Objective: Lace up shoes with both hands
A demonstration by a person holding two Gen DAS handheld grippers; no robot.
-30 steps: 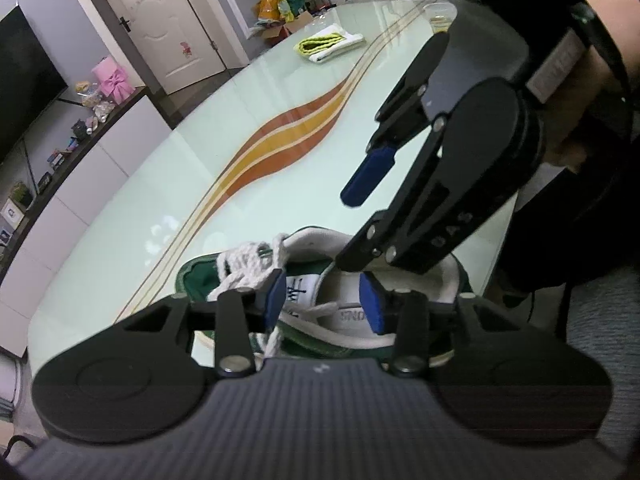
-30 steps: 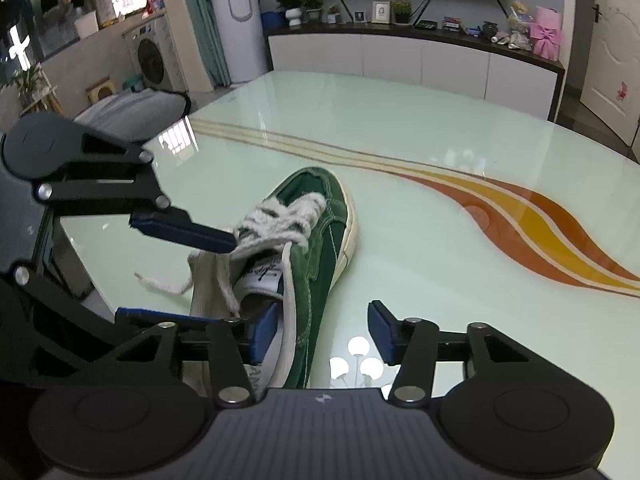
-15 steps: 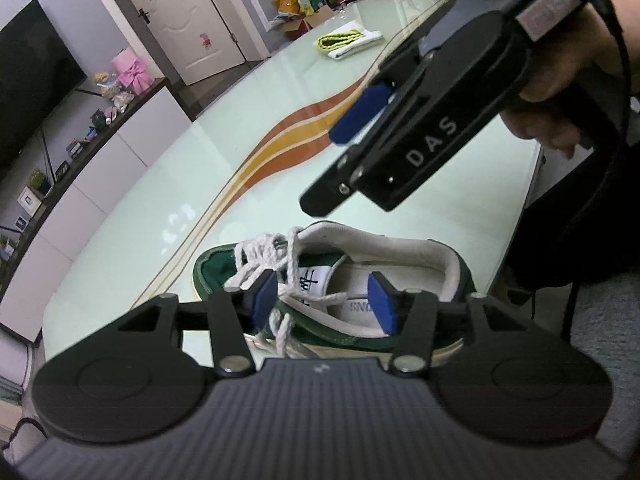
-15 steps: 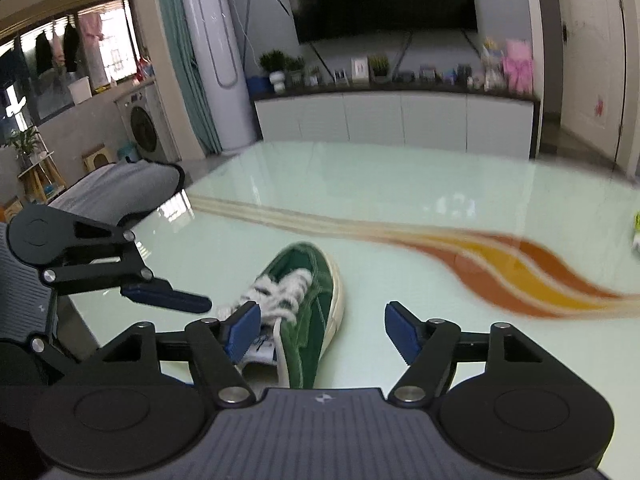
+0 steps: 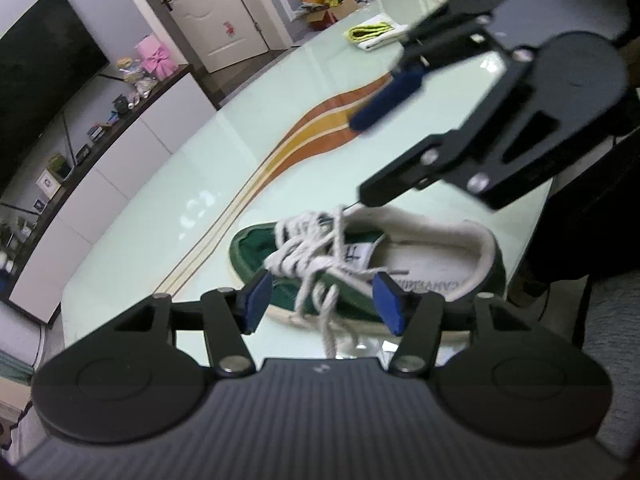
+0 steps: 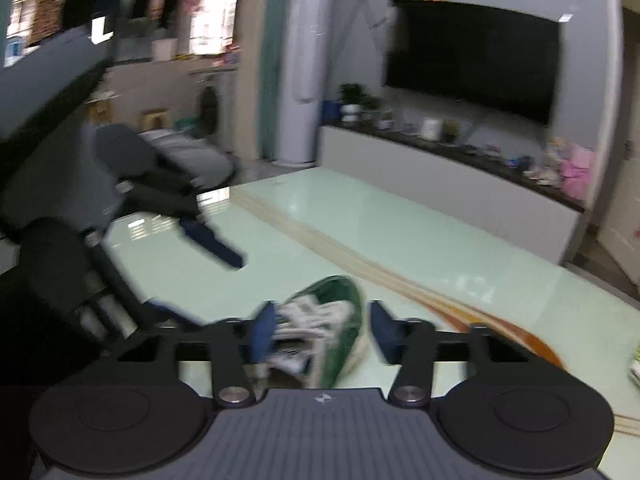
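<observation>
A green canvas shoe (image 5: 432, 280) with a white lining lies on the pale green glass table (image 5: 160, 216), toe pointing away. Its white laces (image 5: 312, 252) sit in a loose tangle over the tongue, and one end trails off the near side. My left gripper (image 5: 323, 306) hovers open just in front of the shoe, nothing between its blue pads. My right gripper (image 5: 374, 148) hangs open above the shoe's mouth, lower finger close over a raised lace. The right wrist view is blurred: right gripper (image 6: 322, 336) open, shoe (image 6: 340, 316) low between the fingers, left gripper (image 6: 196, 280) open at left.
An orange and yellow wave stripe (image 5: 320, 132) crosses the table. A yellow-green cloth (image 5: 376, 32) lies at the far end. The table's near edge (image 5: 532, 224) runs beside the shoe's heel, with a person's dark clothing (image 5: 592, 220) behind it. A white cabinet (image 6: 440, 192) stands beyond the table.
My right gripper has lifted up and away from the shoe and tilted upward, staying open. The left gripper has drawn back a little, still open. The shoe has stayed where it was.
</observation>
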